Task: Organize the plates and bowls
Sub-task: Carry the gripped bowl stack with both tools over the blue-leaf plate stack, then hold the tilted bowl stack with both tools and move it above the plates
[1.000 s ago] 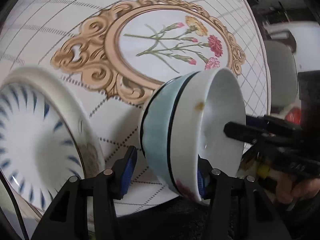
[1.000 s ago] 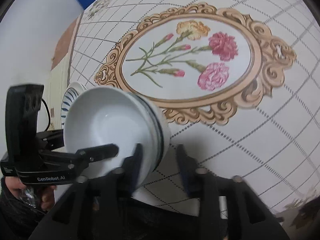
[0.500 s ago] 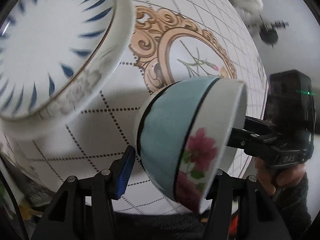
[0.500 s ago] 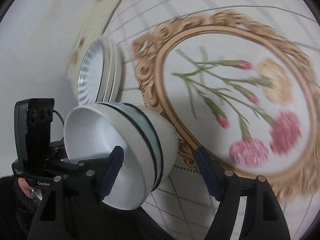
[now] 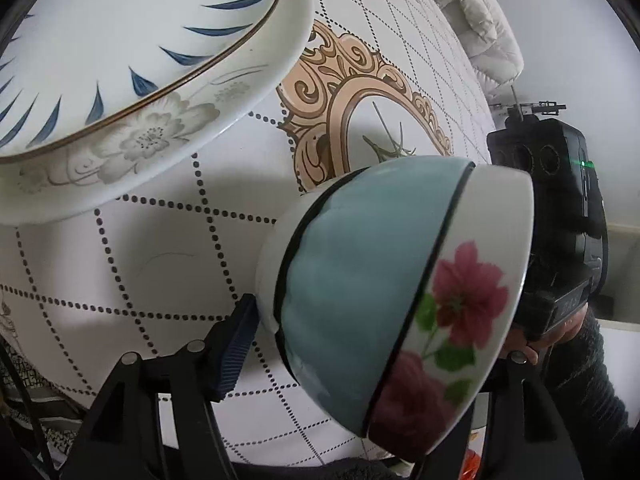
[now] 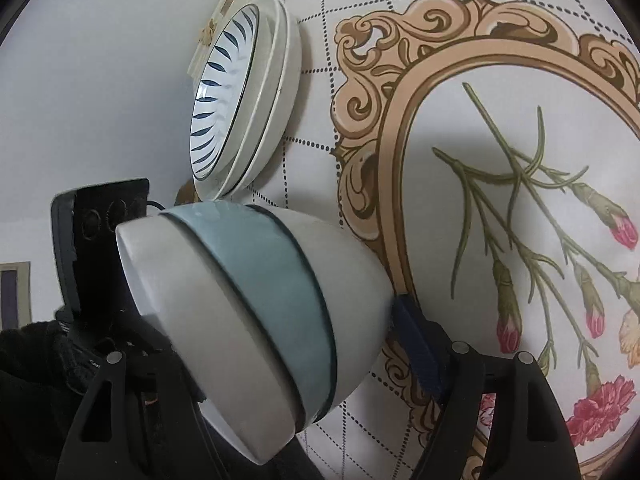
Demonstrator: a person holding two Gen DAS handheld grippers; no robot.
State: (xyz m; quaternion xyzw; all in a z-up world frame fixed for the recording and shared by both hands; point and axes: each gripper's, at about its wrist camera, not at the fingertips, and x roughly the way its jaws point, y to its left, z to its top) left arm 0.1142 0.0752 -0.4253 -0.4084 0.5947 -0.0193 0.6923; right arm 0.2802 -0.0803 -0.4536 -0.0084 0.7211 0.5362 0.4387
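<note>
A white bowl with a pale blue band and pink flowers (image 5: 384, 288) sits tilted between both grippers, above the table. It also shows in the right wrist view (image 6: 256, 312). My left gripper (image 5: 368, 344) has its jaws spread wide around the bowl. My right gripper (image 6: 272, 360) likewise spans the bowl with wide jaws. Whether the pads press the bowl I cannot tell. A stack of white plates with blue dashes (image 5: 132, 60) lies on the table just beyond, also in the right wrist view (image 6: 244, 108).
The table wears a white cloth (image 6: 500, 140) with a dotted grid, a gold scroll frame and carnations. A white padded coat (image 5: 480, 28) lies past the table's far edge. A pale wall stands at the left in the right wrist view.
Both grippers have carried the bowl toward the plate stack, which now looms larger. The bowl has turned, so its rim faces away and its flowered side shows.
</note>
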